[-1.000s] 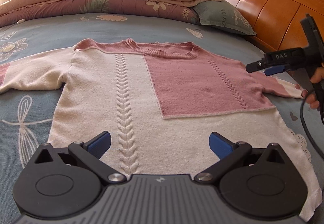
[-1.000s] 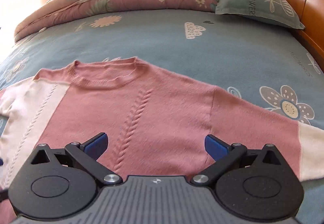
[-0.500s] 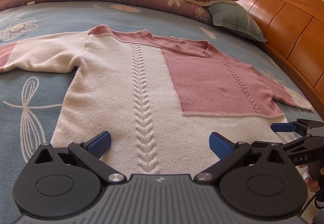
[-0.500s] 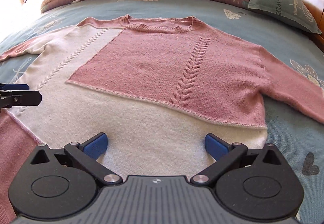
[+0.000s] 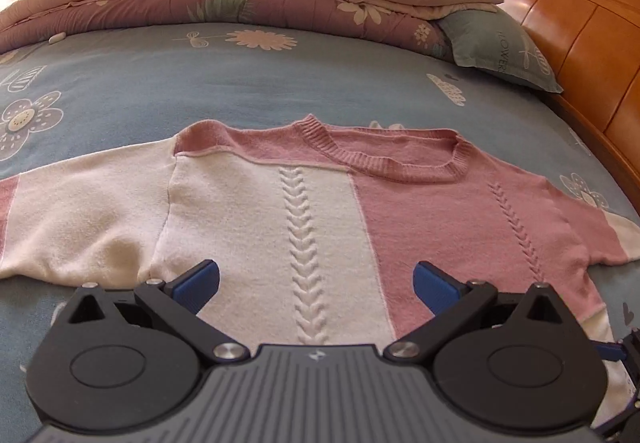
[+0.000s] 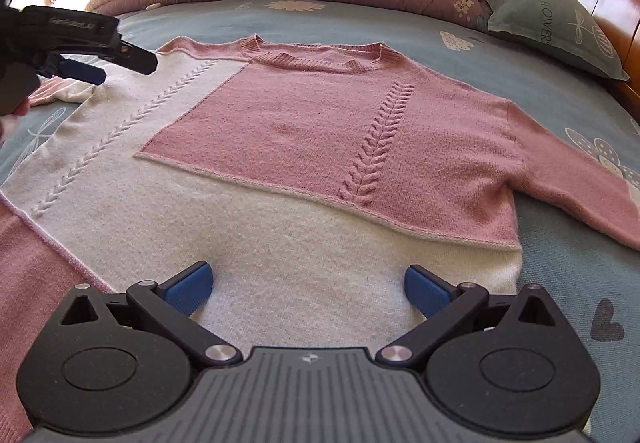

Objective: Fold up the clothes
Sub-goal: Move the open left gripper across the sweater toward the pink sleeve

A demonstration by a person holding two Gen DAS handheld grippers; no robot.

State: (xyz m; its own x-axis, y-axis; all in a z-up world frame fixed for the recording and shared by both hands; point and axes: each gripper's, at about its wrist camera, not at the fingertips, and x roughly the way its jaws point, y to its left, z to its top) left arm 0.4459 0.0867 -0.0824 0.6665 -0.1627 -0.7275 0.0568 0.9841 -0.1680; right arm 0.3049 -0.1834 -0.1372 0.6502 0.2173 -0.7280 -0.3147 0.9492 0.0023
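The sweater (image 6: 304,147) lies flat and face up on the bed (image 6: 500,55), sleeves extended to both sides, directly ahead of both grippers. The left gripper (image 5: 316,283) is spread wide and empty above the cream panel, ahead of the left sleeve (image 5: 80,215). The right gripper (image 6: 308,285) is likewise spread and empty, low over the cream hem area. The fold appears not yet started. Recommended procedure: lower each gripper to a sleeve or side edge, pinch one layer only, lift together, and carry the fabric inward along the cable-knit lines (image 6: 376,147), keeping the edges parallel.
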